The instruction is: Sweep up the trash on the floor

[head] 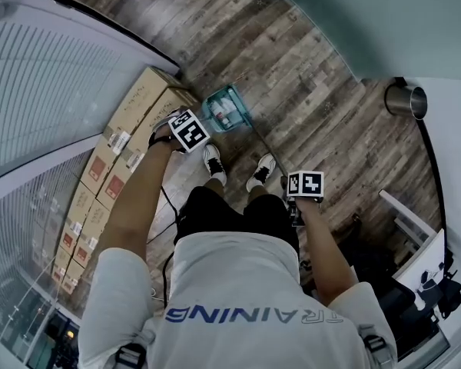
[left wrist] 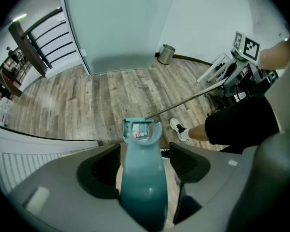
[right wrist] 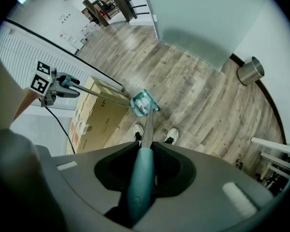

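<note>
A teal dustpan with white and red trash in it stands on the wood floor in front of my shoes. Its thick teal handle rises between the jaws of my left gripper, which is open: a gap shows on each side of the handle. My right gripper is shut on the teal broom handle. The broom's thin metal pole slants down to the dustpan. In the head view, the left gripper is beside the pan and the right gripper by my right foot.
Cardboard boxes line the slatted white wall on the left. A metal bin stands by the far wall at the right. White furniture legs and dark gear sit at the lower right. A black cable trails by my left leg.
</note>
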